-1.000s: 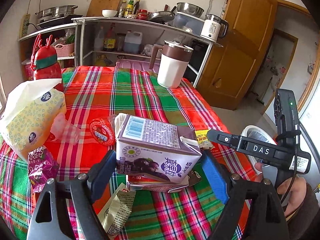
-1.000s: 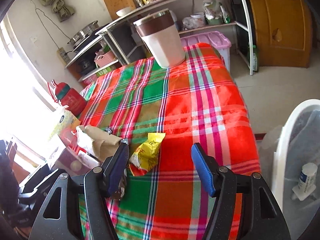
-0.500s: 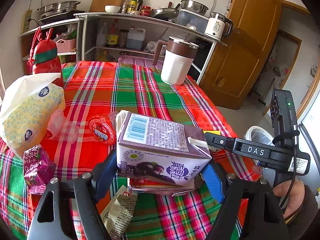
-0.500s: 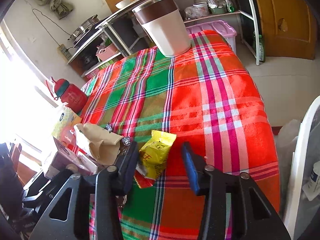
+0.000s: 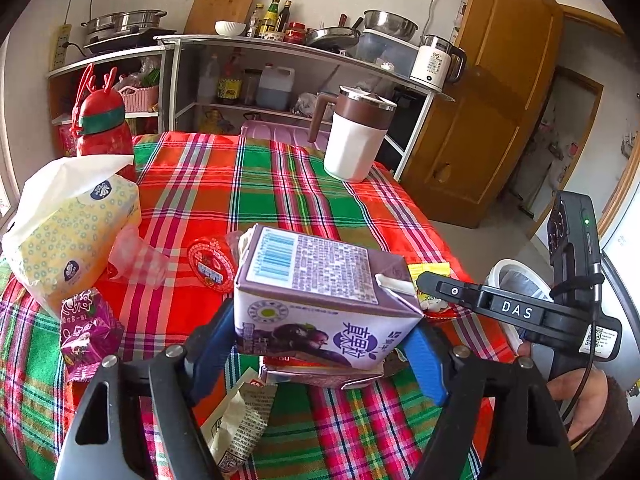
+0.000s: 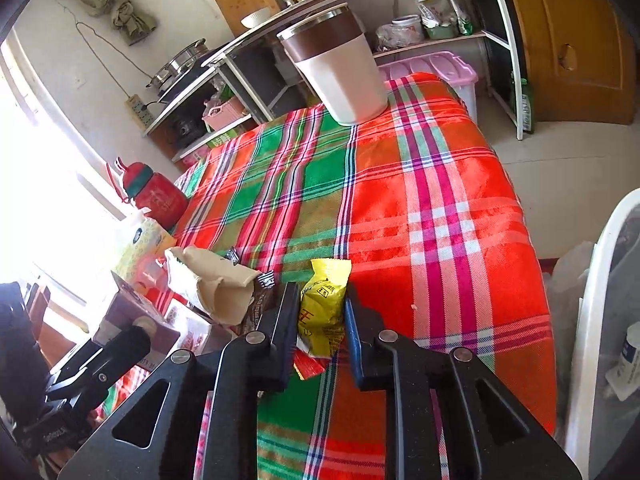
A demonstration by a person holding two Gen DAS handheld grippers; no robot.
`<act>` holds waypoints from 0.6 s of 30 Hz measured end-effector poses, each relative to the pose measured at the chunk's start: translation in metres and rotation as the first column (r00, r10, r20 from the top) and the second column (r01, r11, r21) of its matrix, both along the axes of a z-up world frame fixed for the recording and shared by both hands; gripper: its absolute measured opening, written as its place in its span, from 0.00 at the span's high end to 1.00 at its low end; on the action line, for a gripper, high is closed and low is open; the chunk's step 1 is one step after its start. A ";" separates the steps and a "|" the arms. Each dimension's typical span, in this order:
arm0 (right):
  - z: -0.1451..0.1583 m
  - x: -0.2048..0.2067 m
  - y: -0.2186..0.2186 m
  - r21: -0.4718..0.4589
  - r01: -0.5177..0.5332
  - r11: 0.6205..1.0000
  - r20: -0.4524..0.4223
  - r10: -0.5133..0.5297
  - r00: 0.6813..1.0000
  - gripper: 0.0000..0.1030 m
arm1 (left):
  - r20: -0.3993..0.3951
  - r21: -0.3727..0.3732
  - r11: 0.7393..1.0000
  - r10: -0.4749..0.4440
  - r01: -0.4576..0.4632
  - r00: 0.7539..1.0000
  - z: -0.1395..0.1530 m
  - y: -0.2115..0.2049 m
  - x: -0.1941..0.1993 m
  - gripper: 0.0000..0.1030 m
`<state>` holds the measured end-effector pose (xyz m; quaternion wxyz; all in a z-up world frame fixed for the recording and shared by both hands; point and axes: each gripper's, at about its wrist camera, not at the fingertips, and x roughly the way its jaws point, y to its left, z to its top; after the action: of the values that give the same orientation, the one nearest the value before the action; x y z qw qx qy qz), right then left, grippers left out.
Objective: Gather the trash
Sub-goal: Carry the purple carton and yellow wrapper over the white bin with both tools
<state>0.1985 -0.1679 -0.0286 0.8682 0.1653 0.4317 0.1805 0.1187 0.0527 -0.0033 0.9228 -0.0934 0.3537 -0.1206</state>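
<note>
My left gripper is shut on a purple milk carton that lies on its side on other wrappers on the plaid tablecloth. My right gripper is shut on a yellow snack wrapper at the table's near edge; it also shows in the left wrist view behind the right gripper's body. A purple wrapper, a red round lid, a clear plastic cup and a beige wrapper lie around the carton. A torn beige paper bag lies left of the yellow wrapper.
A white trash bin stands on the floor right of the table, also in the left wrist view. A tissue pack, a red bottle and a white-brown jug stand on the table. Kitchen shelves are behind.
My left gripper has closed on the milk carton. My right gripper has moved forward to the yellow wrapper and closed on it.
</note>
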 end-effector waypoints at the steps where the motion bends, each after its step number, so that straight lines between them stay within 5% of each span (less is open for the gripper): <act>1: 0.002 -0.002 -0.002 0.004 0.005 1.000 0.007 -0.005 1.000 0.79 | 0.001 0.001 1.000 -0.002 0.002 1.000 0.001 -0.001 -0.001 0.23; 18: 0.036 -0.055 -0.046 -0.026 0.100 0.995 0.125 -0.096 0.987 0.79 | 0.046 0.040 0.996 -0.079 0.077 0.996 0.026 -0.046 -0.024 0.22</act>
<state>0.1430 -0.2141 0.0070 0.9036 0.1610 0.3712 0.1404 0.0948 0.0064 0.0226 0.9272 -0.0589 0.3375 -0.1517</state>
